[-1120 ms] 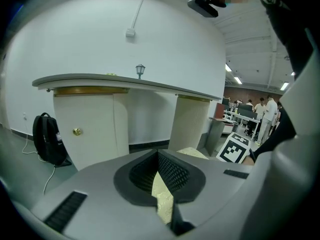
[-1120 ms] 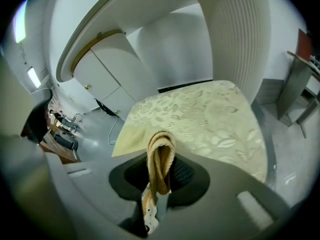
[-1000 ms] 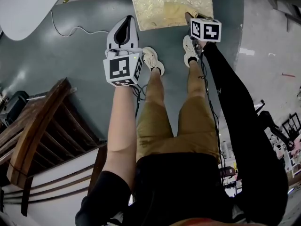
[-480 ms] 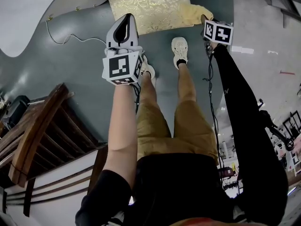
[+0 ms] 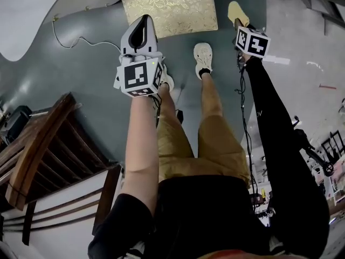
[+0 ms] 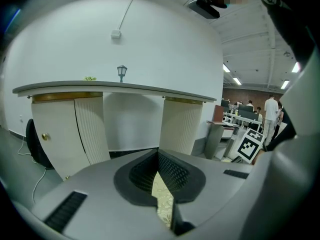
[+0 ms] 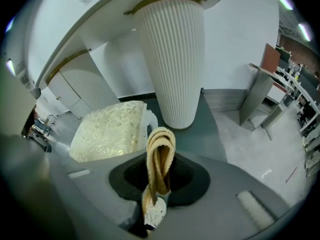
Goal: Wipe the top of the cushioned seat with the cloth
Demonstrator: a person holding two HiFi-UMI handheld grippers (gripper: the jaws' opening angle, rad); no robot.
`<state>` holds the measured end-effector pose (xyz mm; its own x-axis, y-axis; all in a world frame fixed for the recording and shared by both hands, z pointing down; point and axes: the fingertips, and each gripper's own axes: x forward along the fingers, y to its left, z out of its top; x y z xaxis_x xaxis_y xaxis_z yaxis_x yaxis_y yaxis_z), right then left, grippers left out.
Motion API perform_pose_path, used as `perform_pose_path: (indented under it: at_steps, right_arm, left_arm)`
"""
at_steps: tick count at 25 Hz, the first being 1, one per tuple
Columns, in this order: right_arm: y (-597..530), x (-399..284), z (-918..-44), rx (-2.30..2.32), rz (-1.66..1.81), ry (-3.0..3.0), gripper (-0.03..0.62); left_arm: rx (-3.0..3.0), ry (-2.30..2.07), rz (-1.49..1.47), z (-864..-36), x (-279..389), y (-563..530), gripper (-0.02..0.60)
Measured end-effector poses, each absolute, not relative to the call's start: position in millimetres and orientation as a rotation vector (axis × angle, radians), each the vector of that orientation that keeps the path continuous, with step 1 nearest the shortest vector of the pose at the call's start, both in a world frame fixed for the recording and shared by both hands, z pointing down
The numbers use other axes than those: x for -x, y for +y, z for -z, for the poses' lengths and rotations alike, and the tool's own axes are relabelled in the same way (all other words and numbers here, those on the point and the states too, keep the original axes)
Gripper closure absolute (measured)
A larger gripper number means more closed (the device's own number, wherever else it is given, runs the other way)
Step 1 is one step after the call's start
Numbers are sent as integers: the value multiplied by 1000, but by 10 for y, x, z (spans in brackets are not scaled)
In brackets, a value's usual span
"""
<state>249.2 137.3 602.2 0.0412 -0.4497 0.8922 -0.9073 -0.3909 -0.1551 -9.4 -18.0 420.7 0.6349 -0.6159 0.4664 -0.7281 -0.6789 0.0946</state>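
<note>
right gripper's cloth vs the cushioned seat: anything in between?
Only a strip of bare floor, clearest in the head view. The cloth, shut in the right gripper jaws, hangs off the cushioned seat at its right edge, apart from it.

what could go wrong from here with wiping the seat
1. The right gripper pinches the yellow cloth as a narrow folded loop, so it may wipe only a thin strip or slip out under pressure.
2. In the head view the cloth is to the right of the gold patterned cushioned seat, not over it. Lowering it there would likely touch the floor.
3. A thin white cable lies on the floor left of the seat, a possible trip hazard.
</note>
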Motion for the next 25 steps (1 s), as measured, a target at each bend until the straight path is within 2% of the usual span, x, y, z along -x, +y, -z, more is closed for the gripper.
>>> perform_pose_path:
  at_steps: [8,15,21,25]
  right_arm:
    - [1021,-1444,-5435,-1853,-1277,-1666,537]
    - [684,162,-5198,-1619,-1389,-1983,536]
    - [531,1484,-5376,-1342,-1514,-2121,536]
    - [479,1699,-5864,-1297,-1505,-2023,537]
  left_arm:
    - [-2606,-1085,-575,-4091,615,-236,577]
    - [-2634,-1070,-581,-3999,1273,-283,577]
    - [-2625,-1093,-597,-4038,1847,-331,577]
    - [-2612,-1096,-609,-4139,2009,-364,577]
